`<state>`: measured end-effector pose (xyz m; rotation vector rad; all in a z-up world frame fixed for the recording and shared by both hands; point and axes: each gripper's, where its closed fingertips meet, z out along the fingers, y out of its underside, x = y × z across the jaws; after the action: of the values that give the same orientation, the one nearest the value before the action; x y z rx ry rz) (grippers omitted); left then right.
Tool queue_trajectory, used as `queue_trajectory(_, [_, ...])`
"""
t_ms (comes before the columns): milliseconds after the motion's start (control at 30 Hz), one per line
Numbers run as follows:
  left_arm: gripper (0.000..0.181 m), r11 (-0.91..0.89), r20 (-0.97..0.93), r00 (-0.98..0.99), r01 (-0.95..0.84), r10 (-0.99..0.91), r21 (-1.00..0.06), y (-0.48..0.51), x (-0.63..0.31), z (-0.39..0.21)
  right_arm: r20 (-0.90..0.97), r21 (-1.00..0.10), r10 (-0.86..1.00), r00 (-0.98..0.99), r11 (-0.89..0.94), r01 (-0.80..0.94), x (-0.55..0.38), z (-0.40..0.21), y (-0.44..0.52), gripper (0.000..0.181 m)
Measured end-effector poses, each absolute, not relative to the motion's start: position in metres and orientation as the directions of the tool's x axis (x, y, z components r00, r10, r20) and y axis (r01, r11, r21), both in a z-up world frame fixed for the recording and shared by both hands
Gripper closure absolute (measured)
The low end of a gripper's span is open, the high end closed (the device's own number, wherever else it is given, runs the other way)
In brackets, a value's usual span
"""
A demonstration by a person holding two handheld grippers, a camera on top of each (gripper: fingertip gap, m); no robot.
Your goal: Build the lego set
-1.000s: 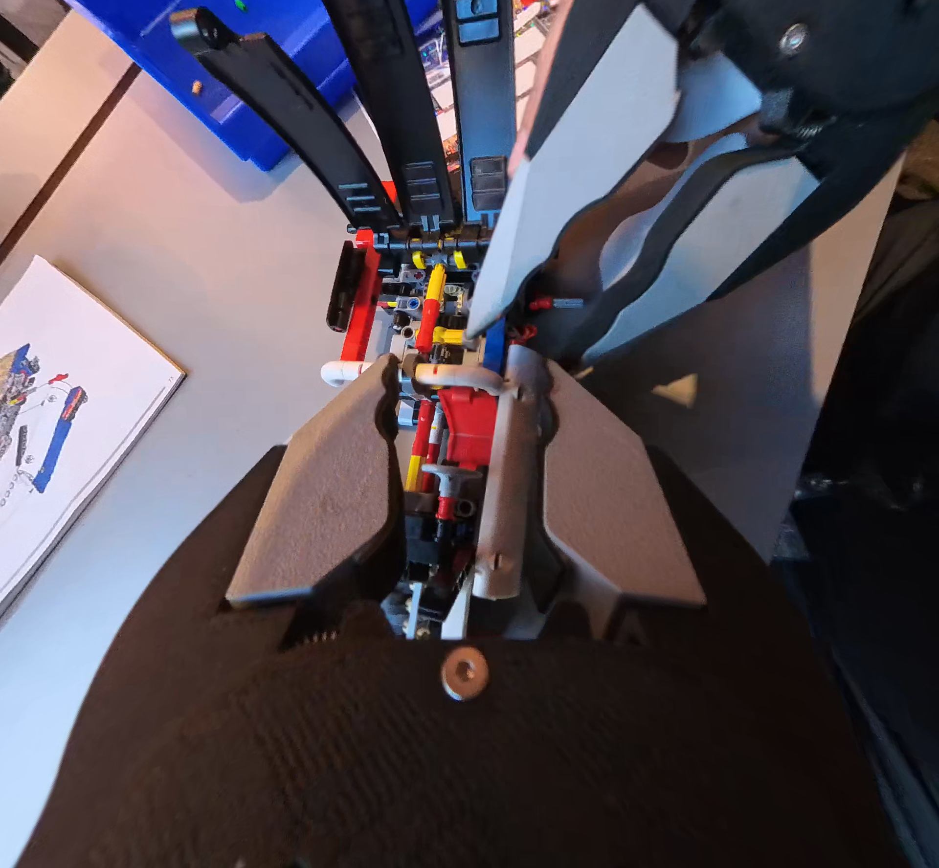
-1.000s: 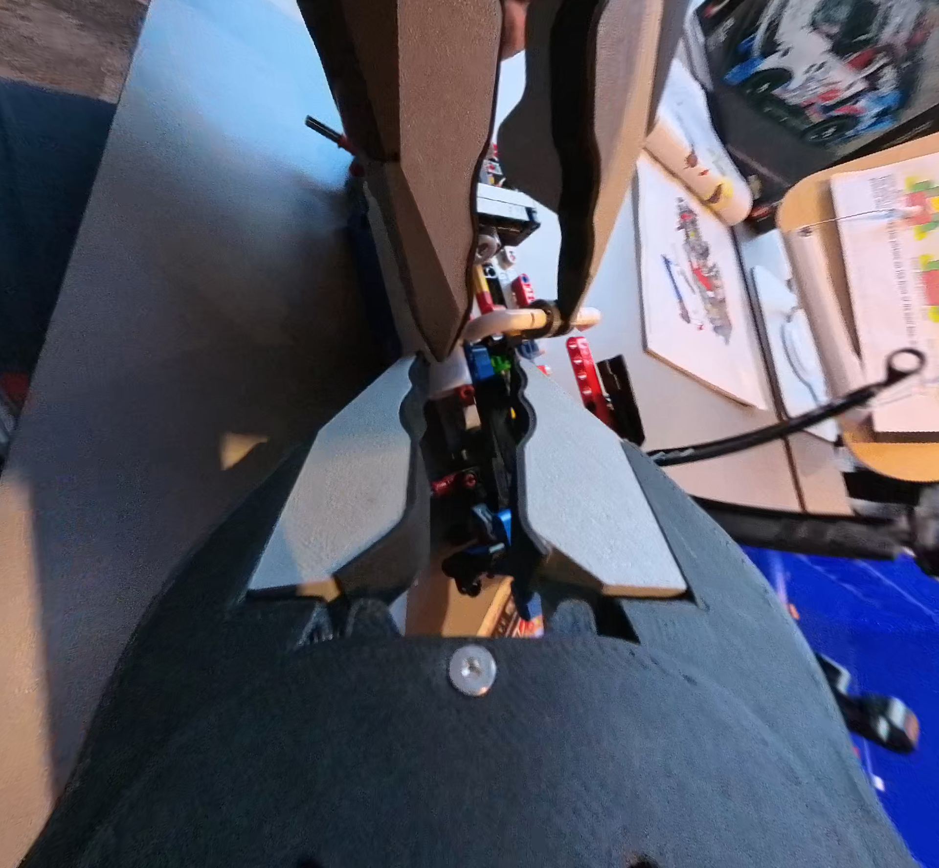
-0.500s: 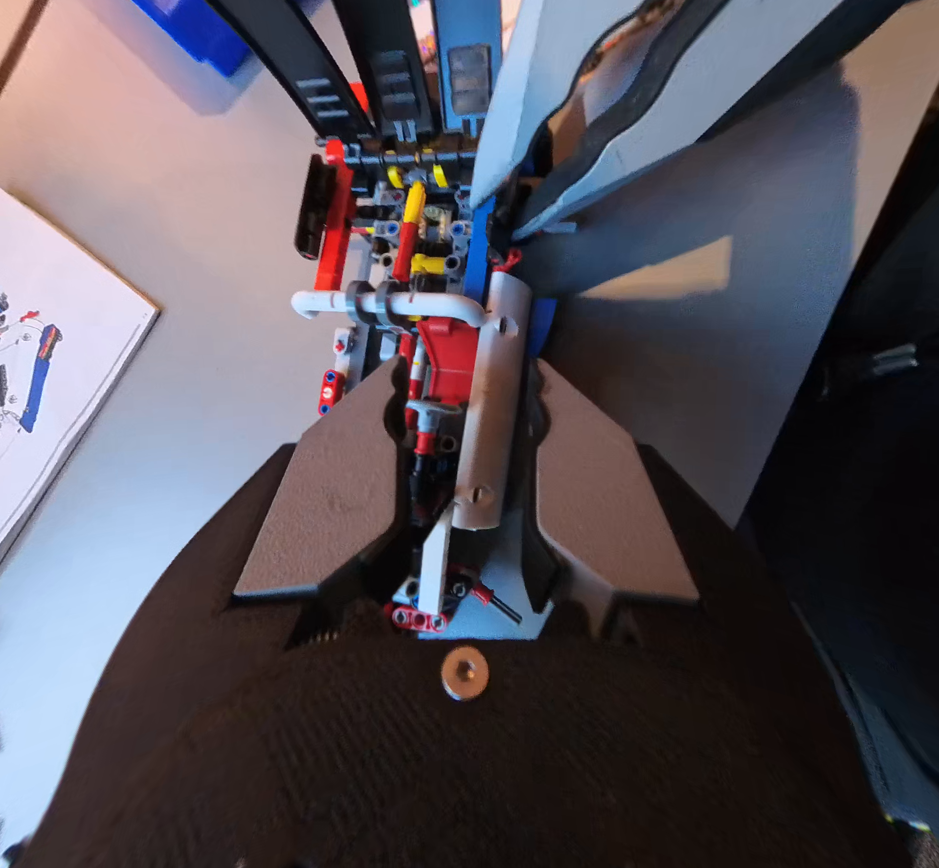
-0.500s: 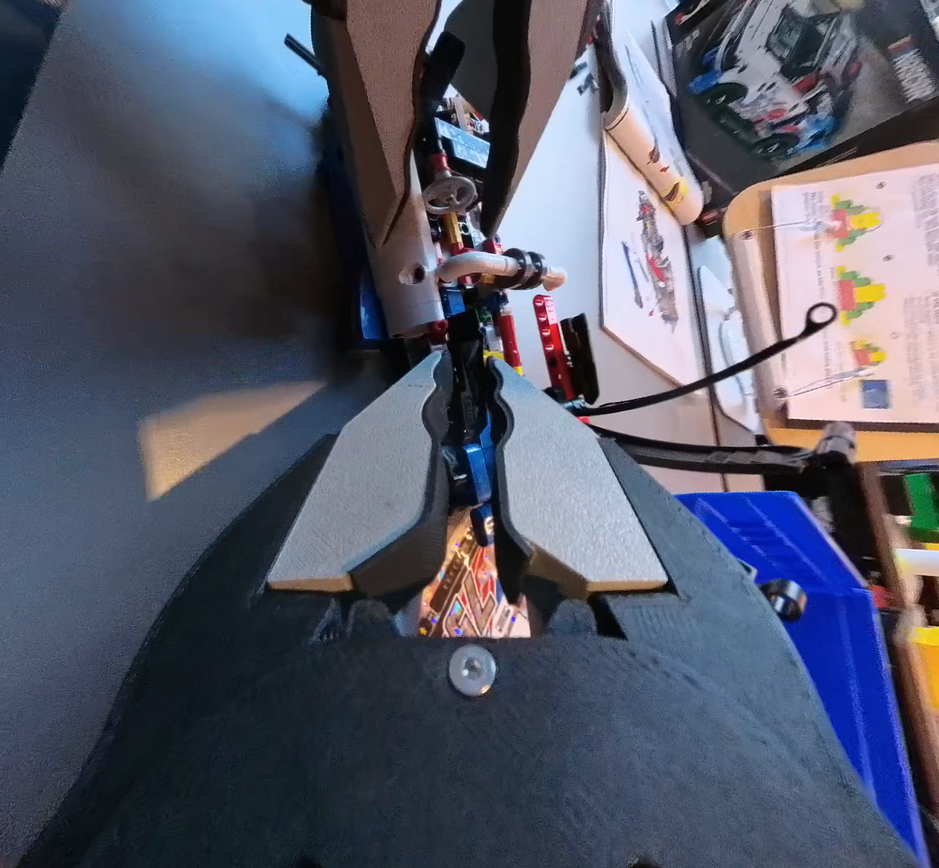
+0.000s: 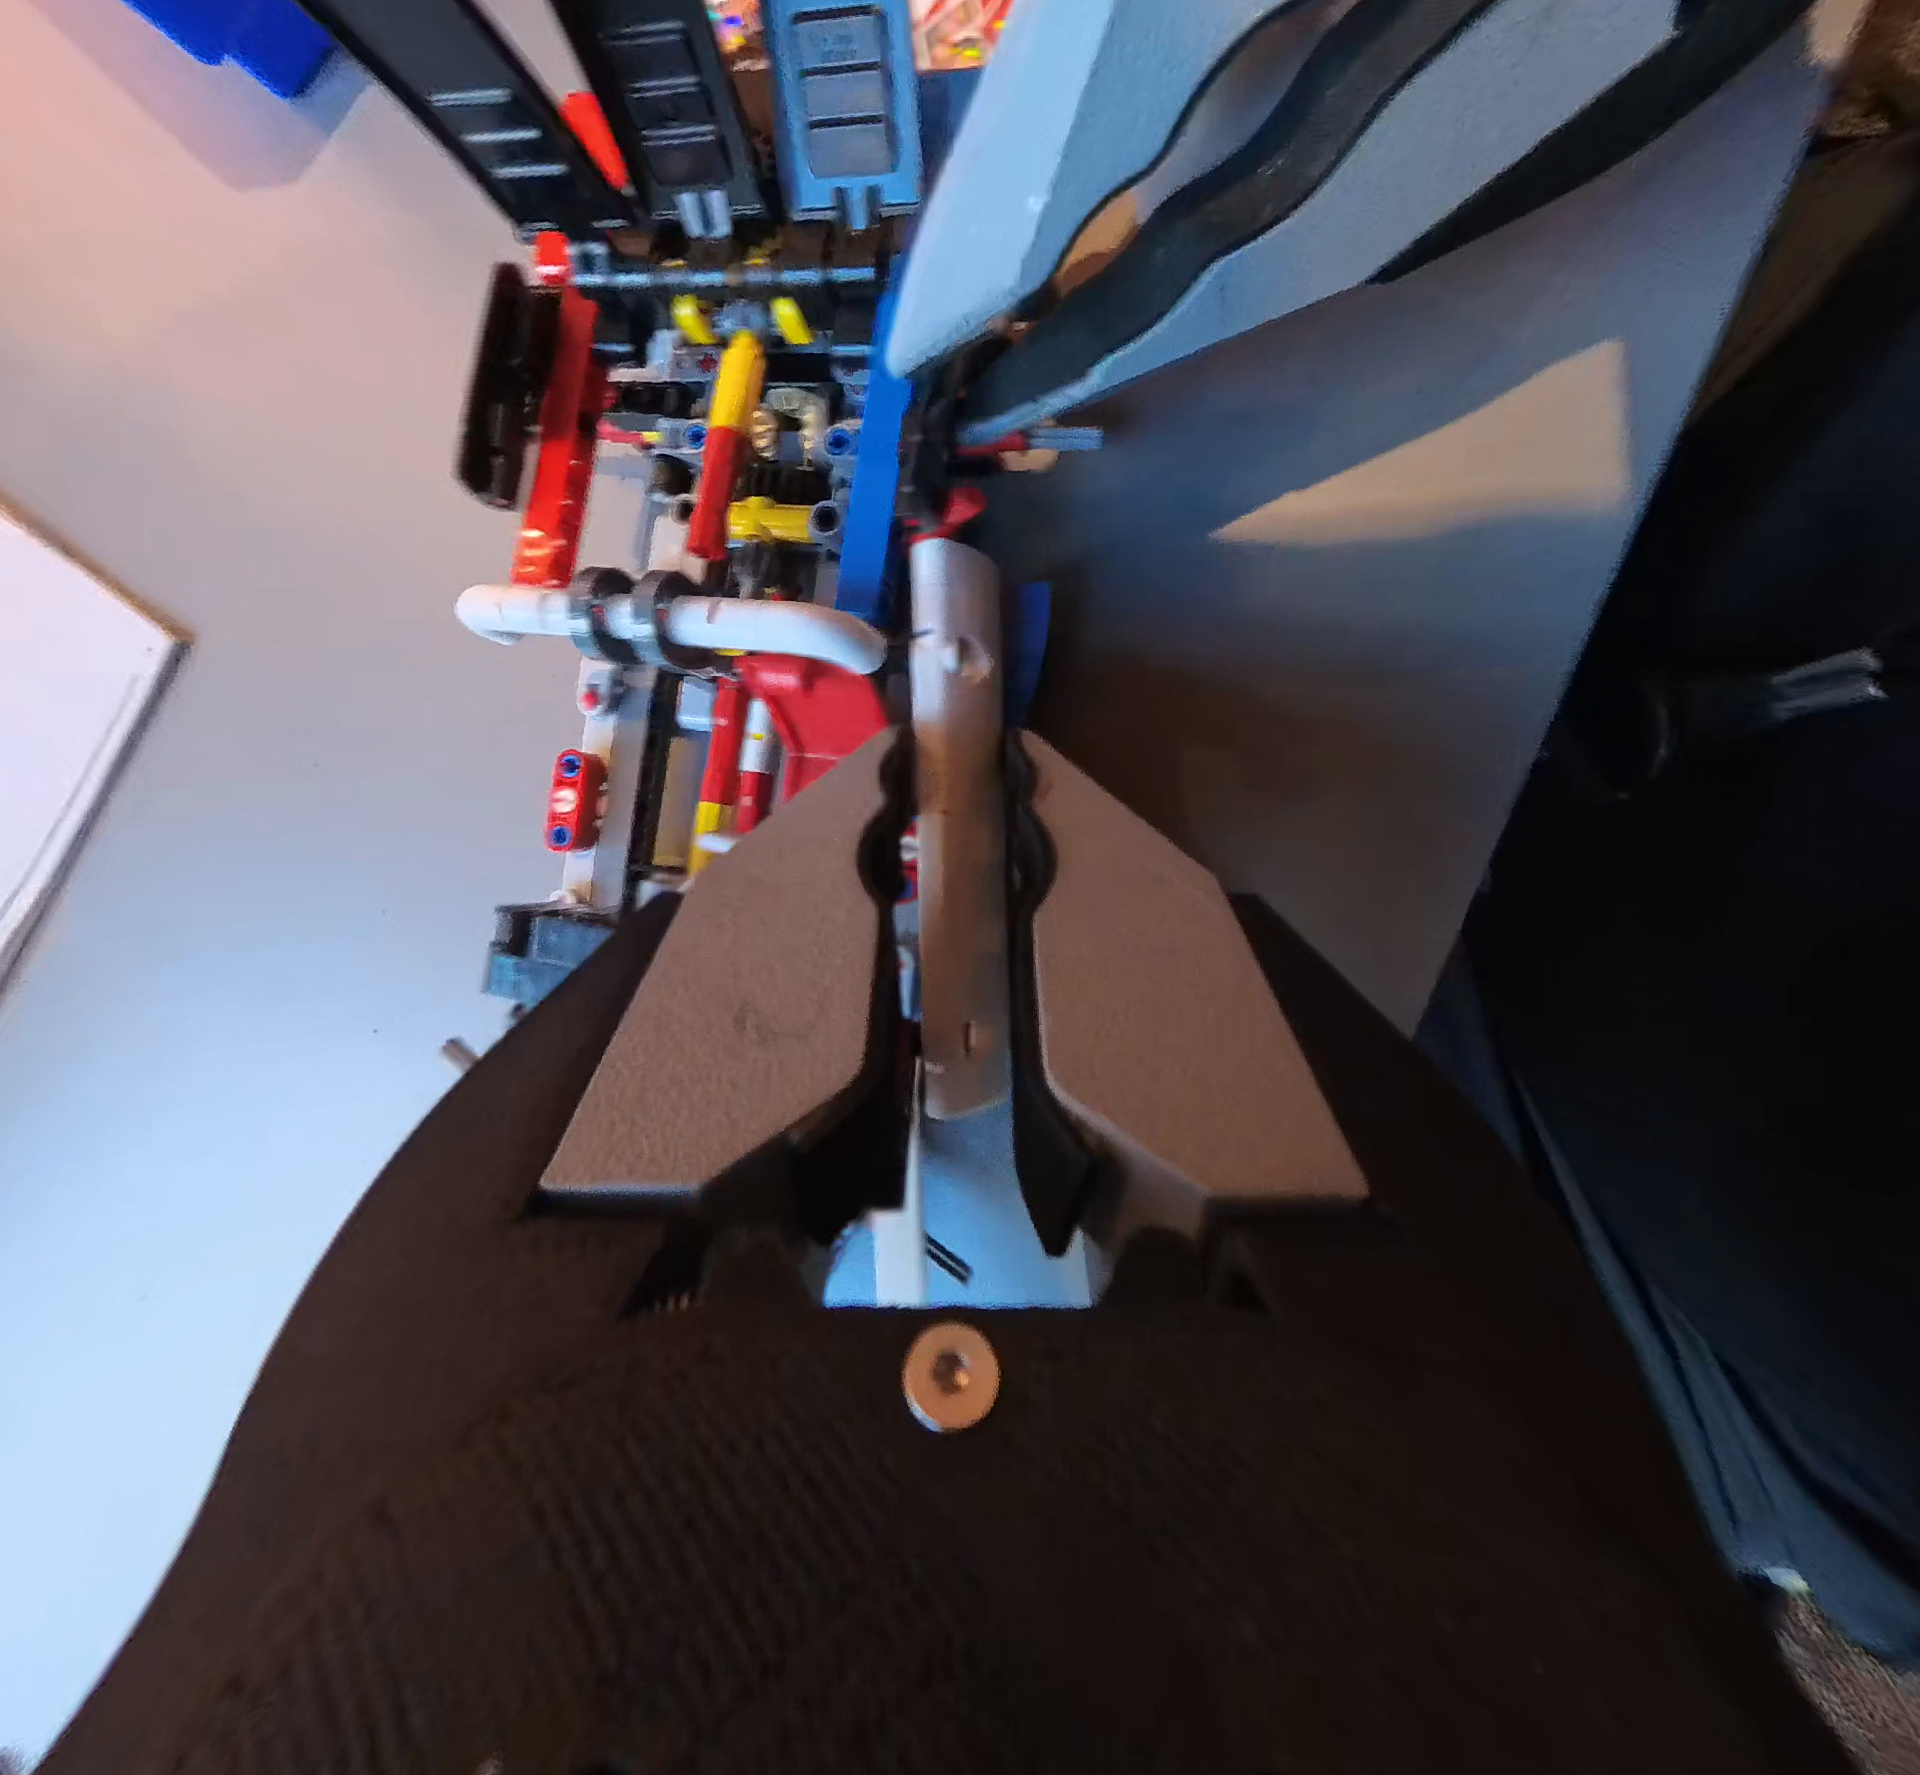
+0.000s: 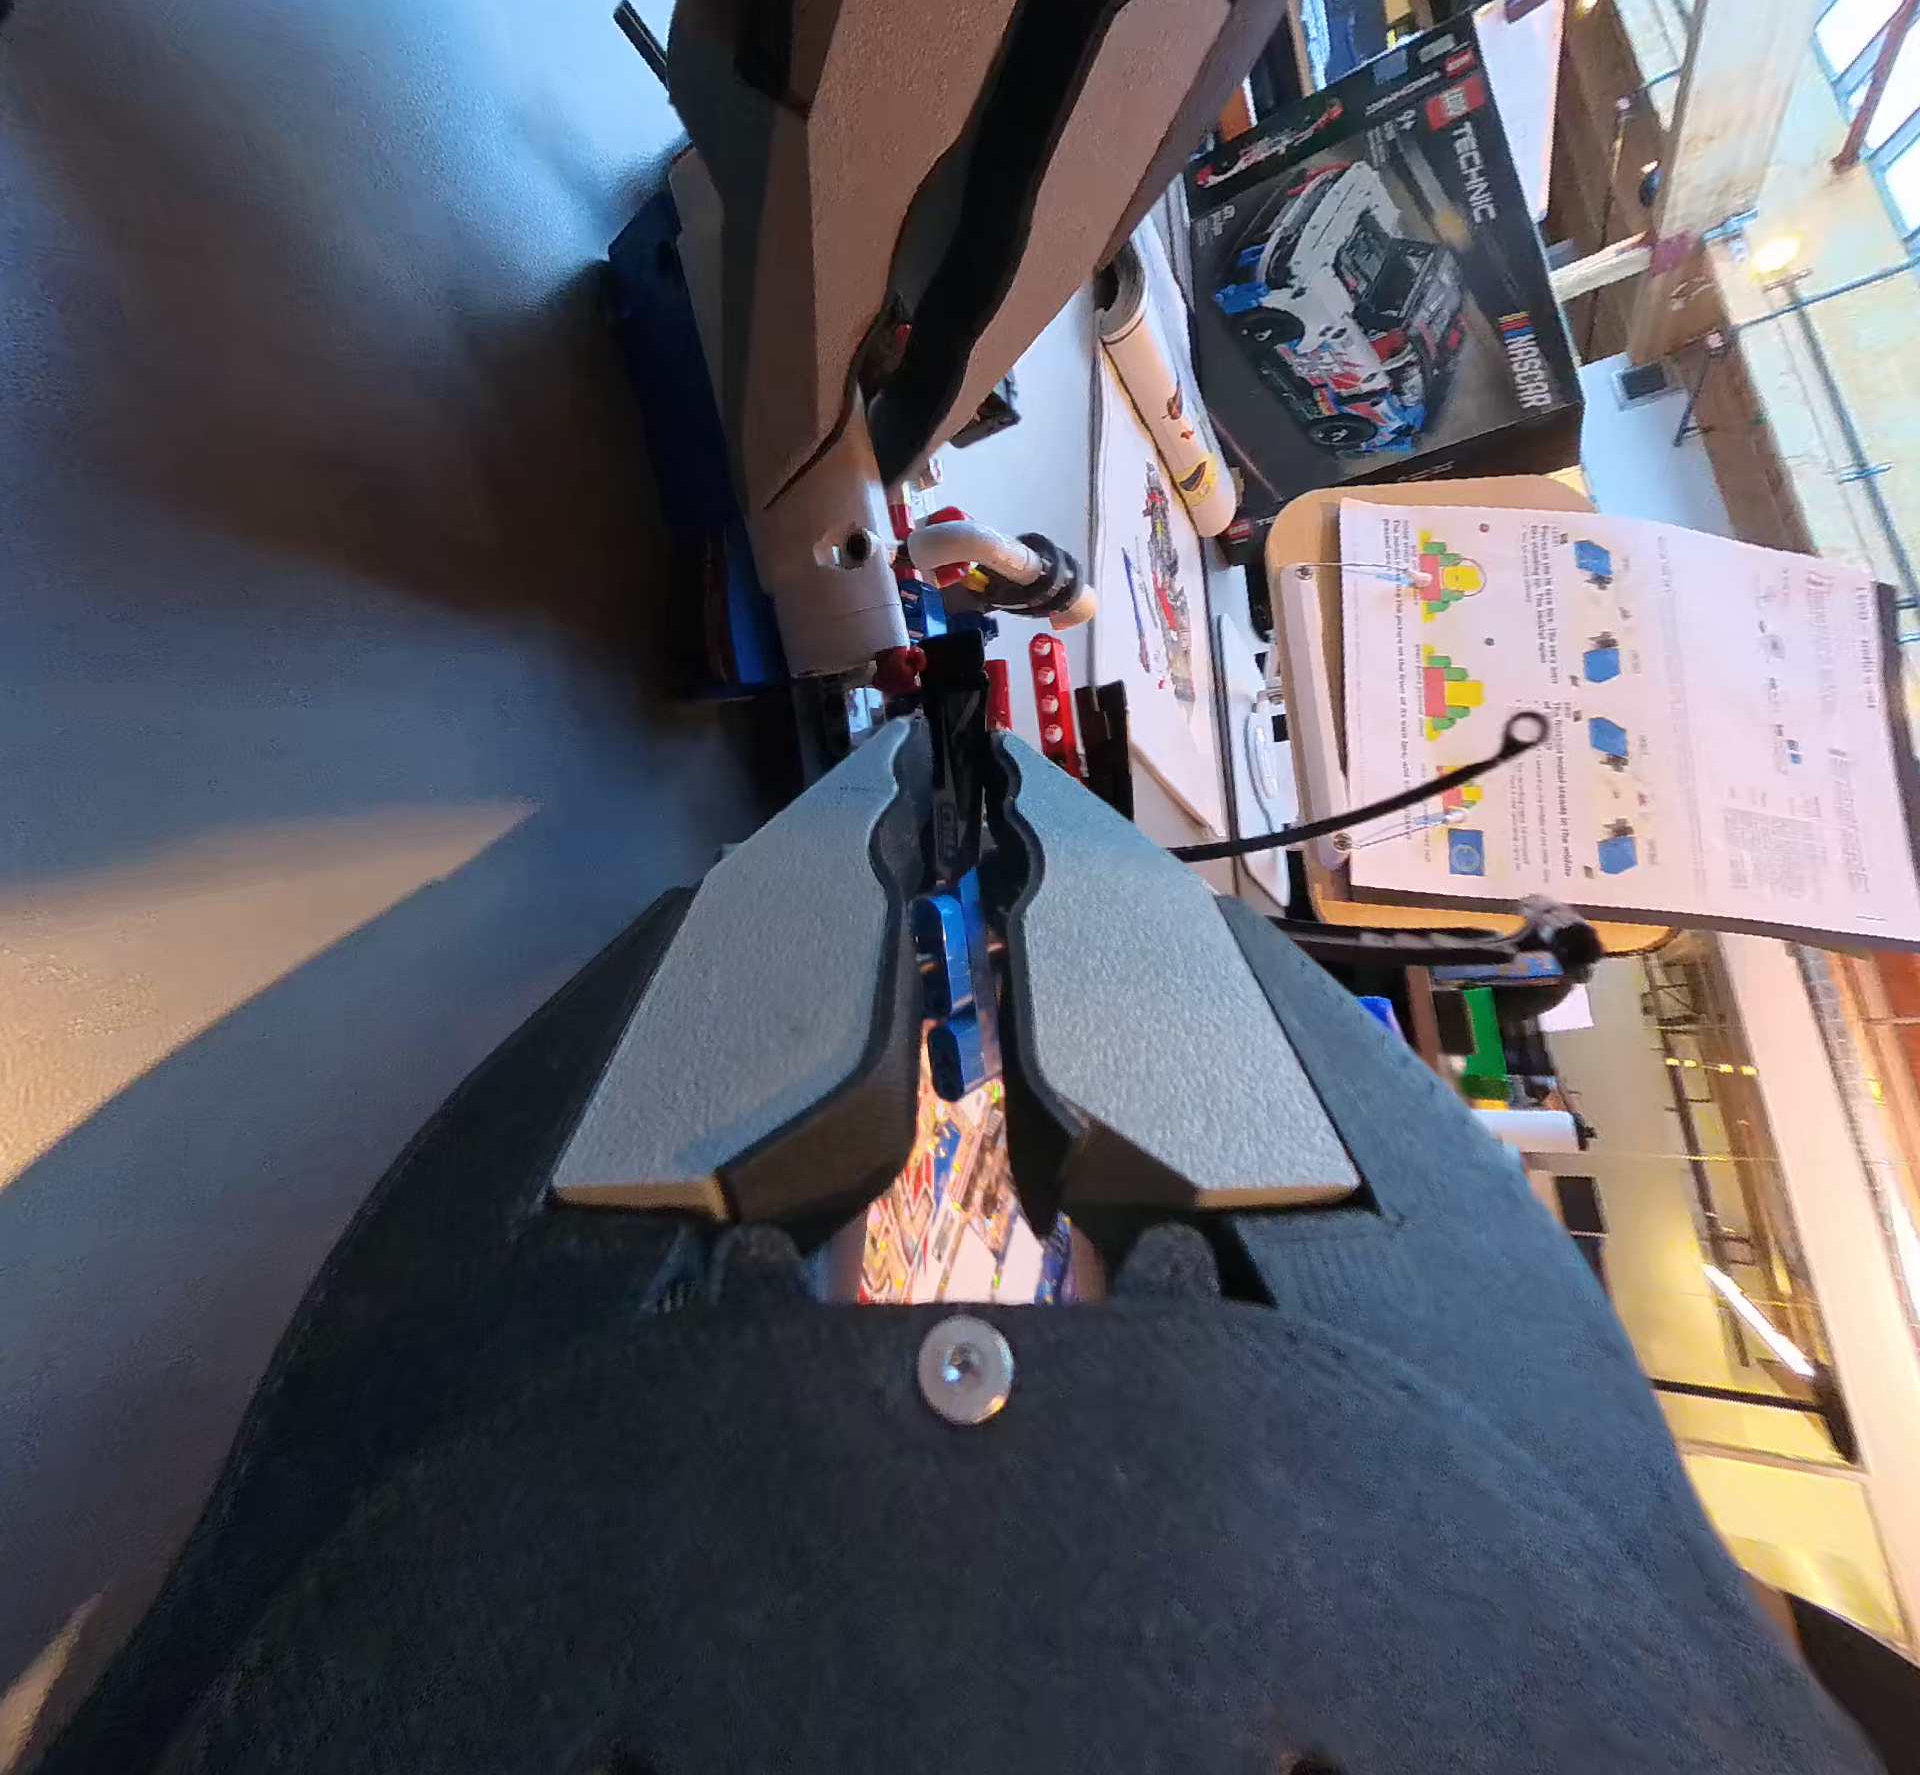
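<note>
Left gripper (image 5: 961, 769) and right gripper (image 6: 951, 759) clamp lego model (image 5: 727, 499), fingers opposed.

Grey counter (image 5: 260, 998) carries the work. A blue bin (image 5: 197, 11) stands at its far edge. A printed sheet (image 6: 1621, 717) lies on a light wooden board (image 6: 1299, 686). A rolled paper tube (image 6: 1169, 416) lies near a dark cable (image 6: 1351, 816).

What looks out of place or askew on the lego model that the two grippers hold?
Nothing looks broken or spilled. The lego model is held turned on its side off the table. The left gripper is shut on its white cylinder, and the right gripper on a black part.
</note>
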<state>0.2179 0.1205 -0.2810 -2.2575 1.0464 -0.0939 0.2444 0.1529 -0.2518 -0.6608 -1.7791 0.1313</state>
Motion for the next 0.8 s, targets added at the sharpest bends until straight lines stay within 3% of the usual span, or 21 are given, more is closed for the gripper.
queue_trajectory(233, [0.168,-0.478,-0.196,0.68,-0.663,-0.707,-0.576,0.119,0.218,-0.281,0.845,-0.436,0.512,-0.155,0.827,0.354,0.252,-0.251,0.154,0.177])
queue_trajectory(433, [0.168,-0.447,-0.196,0.649,-0.682,-0.735,-0.579,0.119,0.217,-0.281,0.758,-0.555,0.625,-0.184,0.768,0.319,0.247,-0.245,0.146,0.168])
queue_trajectory(800, [0.164,-0.277,-0.425,0.511,-0.82,-0.747,-0.5,0.121,0.217,-0.279,0.688,-0.626,0.704,-0.176,0.699,0.346,0.256,-0.247,0.157,0.165])
